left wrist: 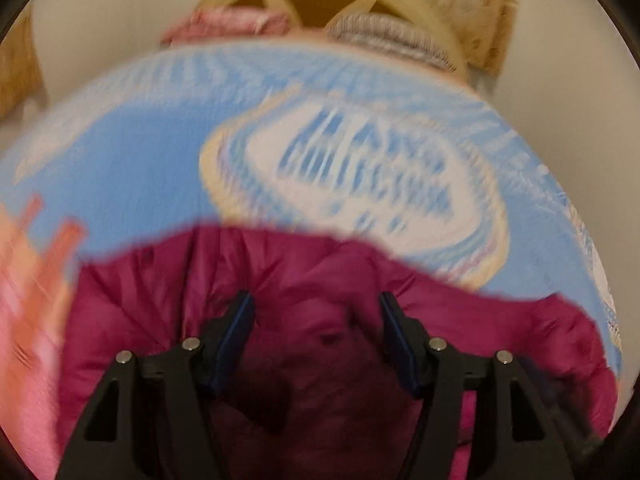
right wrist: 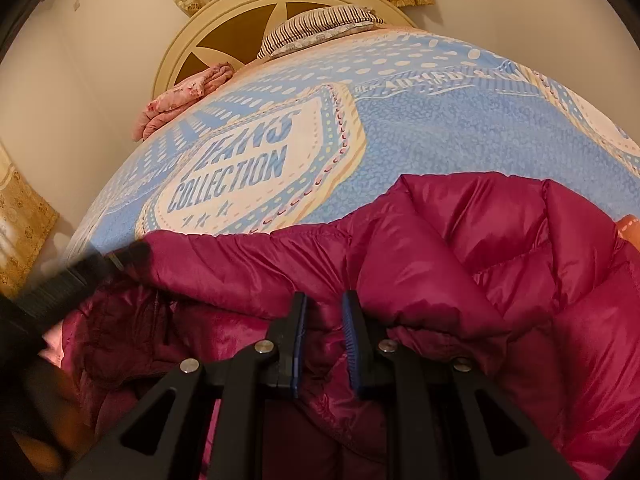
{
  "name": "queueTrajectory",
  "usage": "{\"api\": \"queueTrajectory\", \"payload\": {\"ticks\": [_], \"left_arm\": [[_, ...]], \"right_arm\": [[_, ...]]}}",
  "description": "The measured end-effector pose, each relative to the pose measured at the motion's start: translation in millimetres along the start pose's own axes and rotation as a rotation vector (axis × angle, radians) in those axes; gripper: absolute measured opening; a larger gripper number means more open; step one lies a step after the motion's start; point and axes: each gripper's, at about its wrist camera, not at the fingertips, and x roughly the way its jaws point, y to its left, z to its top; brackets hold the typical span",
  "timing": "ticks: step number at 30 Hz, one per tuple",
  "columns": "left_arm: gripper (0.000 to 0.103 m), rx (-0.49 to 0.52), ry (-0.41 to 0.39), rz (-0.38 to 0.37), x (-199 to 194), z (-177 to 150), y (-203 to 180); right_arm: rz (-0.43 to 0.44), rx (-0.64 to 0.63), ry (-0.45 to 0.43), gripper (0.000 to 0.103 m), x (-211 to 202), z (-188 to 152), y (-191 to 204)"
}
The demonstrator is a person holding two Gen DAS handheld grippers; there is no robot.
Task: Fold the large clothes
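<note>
Starting at the left: the left gripper (left wrist: 316, 320) hangs over the near part of the magenta puffer jacket (right wrist: 460, 248) with its jaws spread wide and nothing pinched between them, so it's released. That view is smeared with blur, but jacket fabric clearly fills everything from about 8 o'clock round to 4 o'clock under the fingers, with the blue bedspread (right wrist: 420, 128) beyond at 12. A pink-orange blur sits at 9 o'clock at the frame edge (can't tell what it is).

Moving right, the right gripper (right wrist: 324, 320) is clenched on a ridge of the jacket: shiny fabric bunches up between the two blue pads and runs out to both sides. From there the jacket's long axis goes roughly 9 to 3 across the near edge of the bed, with the puffy quilted bulk piled toward 2 o'clock and a darker, flatter flap toward 8. The left gripper's dark blurred shape shows in at 9 o'clock, close beside that flap.

So my read: the right hand has the anchor and the left hand is the free one, nearer the loose 8 o'clock flap, which looks like the next thing to grab. Headboard (right wrist: 240, 12), striped pillow (right wrist: 320, 28) and a folded pink cloth (right wrist: 180, 96) sit well apart at 11 to 12 o'clock.
</note>
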Motion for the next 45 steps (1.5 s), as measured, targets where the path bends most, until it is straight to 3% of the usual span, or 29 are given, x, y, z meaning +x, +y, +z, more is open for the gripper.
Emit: {"api": "queueTrajectory", "payload": {"ticks": [2, 6, 8, 10, 12, 14, 19, 24, 29, 31, 33, 35, 39, 40, 41, 43, 45], "left_arm": [[0.068, 0.004, -0.052, -0.008, -4, -8, 0], [0.071, 0.056, -0.045, 0.045, 3, -8, -14], [0.071, 0.048, -0.049, 0.033, 2, -9, -11], [0.071, 0.047, -0.05, 0.031, 1, -9, -10], [0.071, 0.051, -0.05, 0.037, 3, -9, -12], [0.071, 0.05, -0.05, 0.037, 7, -6, -12], [0.071, 0.047, -0.05, 0.033, 8, -5, -11], [0.071, 0.052, -0.049, 0.04, 8, -6, -11], [0.071, 0.056, -0.04, 0.039, 8, -3, -11], [0.071, 0.08, -0.021, 0.047, 1, -4, -12], [0.071, 0.128, -0.017, 0.056, -17, -10, -11], [0.071, 0.171, -0.066, 0.054, -51, -21, -7], [0.074, 0.246, -0.112, -0.022, -116, -48, 11], [0.077, 0.258, -0.119, -0.067, -133, -56, 19], [0.079, 0.271, -0.136, -0.129, -157, -70, 35], [0.089, 0.292, -0.169, -0.18, -190, -91, 59], [0.093, 0.312, -0.2, -0.186, -217, -112, 83]], "right_arm": [[-0.002, -0.002, 0.0, 0.019, 0, 0, 0], [0.019, 0.028, 0.006, 0.019, -1, 1, -3], [0.083, 0.084, 0.026, 0.018, -9, 5, -10], [0.159, 0.147, -0.02, 0.018, -31, 10, -21], [0.132, 0.177, -0.103, 0.018, -57, 19, -30], [0.099, 0.165, -0.114, 0.018, -63, 27, -33], [-0.077, 0.053, 0.033, 0.018, -19, 22, -35], [-0.125, -0.03, -0.04, 0.017, -14, 8, -30], [-0.115, -0.026, -0.036, 0.018, -16, 12, -35], [-0.138, -0.047, 0.013, 0.018, -18, 17, -31], [-0.178, -0.031, 0.022, 0.018, -40, 19, -25], [-0.106, 0.008, -0.1, 0.018, -87, 14, -19], [-0.018, -0.011, -0.196, 0.021, -175, -16, -11], [0.004, -0.018, -0.21, 0.031, -199, -29, -12], [0.017, -0.024, -0.222, 0.046, -219, -41, -12], [0.023, -0.049, -0.271, 0.066, -271, -75, -17], [0.006, -0.078, -0.31, 0.071, -310, -108, -20]]}}
